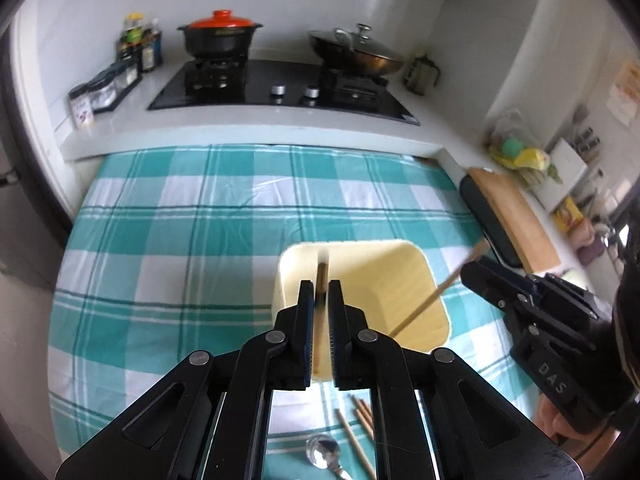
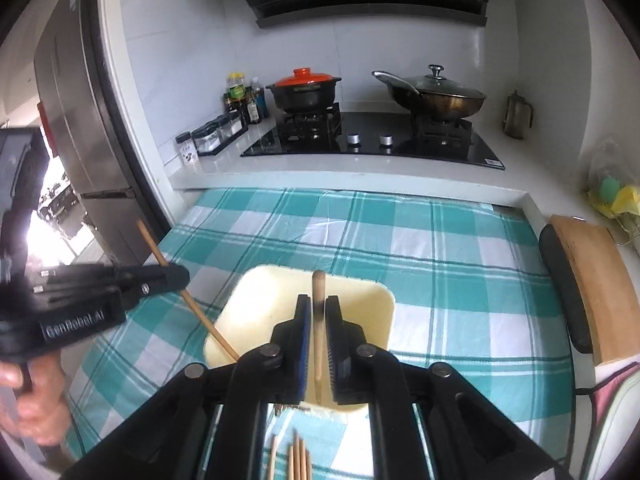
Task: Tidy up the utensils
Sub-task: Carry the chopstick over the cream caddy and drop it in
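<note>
A pale yellow bin [image 1: 400,280] [image 2: 360,304] stands on the teal checked cloth [image 1: 180,216]. My left gripper [image 1: 321,286] hovers at its near rim with a blurred wooden chopstick [image 1: 322,276] upright between the jaws; the pads stand slightly off it. My right gripper [image 2: 318,302] is over the same bin, and its chopstick [image 2: 319,320] also sits loose in a small gap. Each view shows the other gripper from the side with a chopstick slanting into the bin. Several loose chopsticks [image 1: 362,416] [image 2: 298,460] and a metal spoon [image 1: 323,454] lie on the cloth below.
Behind the cloth a raised white counter carries a black hob [image 1: 280,84], a red-lidded pot [image 1: 220,36], a lidded wok [image 1: 356,54] and spice jars [image 1: 104,88]. A wooden cutting board [image 1: 512,216] leans at the right. A steel fridge [image 2: 76,120] stands at the left.
</note>
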Action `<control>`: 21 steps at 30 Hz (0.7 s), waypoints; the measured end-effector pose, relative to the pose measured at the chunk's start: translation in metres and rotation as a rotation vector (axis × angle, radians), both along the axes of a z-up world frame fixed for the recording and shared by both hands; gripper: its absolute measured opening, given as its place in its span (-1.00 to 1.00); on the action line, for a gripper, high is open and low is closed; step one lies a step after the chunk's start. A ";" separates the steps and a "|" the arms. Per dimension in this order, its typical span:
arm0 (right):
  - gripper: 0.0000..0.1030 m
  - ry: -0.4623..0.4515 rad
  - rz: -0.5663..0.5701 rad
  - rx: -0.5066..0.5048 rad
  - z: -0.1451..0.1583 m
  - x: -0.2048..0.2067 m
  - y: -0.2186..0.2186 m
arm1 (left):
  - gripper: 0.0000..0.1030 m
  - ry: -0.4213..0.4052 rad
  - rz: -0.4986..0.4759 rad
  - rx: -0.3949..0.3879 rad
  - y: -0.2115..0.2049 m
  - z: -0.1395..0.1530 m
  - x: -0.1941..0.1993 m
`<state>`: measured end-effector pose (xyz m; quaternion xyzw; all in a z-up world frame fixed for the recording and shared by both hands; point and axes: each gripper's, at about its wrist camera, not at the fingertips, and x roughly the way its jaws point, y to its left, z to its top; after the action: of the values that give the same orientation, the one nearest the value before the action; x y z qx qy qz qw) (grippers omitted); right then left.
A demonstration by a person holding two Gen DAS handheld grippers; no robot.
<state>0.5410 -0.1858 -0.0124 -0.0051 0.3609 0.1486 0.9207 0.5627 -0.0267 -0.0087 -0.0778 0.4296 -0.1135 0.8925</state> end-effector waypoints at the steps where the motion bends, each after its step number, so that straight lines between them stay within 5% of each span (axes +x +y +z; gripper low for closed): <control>1: -0.46 -0.019 -0.008 -0.002 0.003 -0.001 -0.001 | -0.35 -0.004 0.005 -0.014 0.003 0.004 -0.003; 2: -0.26 -0.050 -0.017 0.004 0.009 -0.005 -0.003 | 0.04 -0.016 0.008 -0.023 0.006 0.010 -0.008; 4: -0.17 -0.112 -0.030 0.027 0.025 -0.016 -0.009 | 0.30 -0.081 0.012 -0.012 0.015 0.026 -0.024; 11: 0.12 -0.298 -0.019 -0.038 0.070 -0.107 -0.037 | 0.82 -0.204 -0.056 0.102 0.044 0.045 -0.113; 17: 0.12 -0.282 -0.021 -0.117 0.031 -0.190 -0.069 | 0.90 -0.140 -0.091 0.183 0.059 -0.028 -0.207; 21: 0.13 -0.231 -0.078 -0.185 -0.037 -0.243 -0.091 | 0.90 -0.086 -0.041 0.185 0.055 -0.090 -0.259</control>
<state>0.2978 -0.2767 -0.0499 -0.0928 0.2648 0.0774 0.9567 0.3033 0.0281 -0.0986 0.0186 0.4009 -0.0951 0.9110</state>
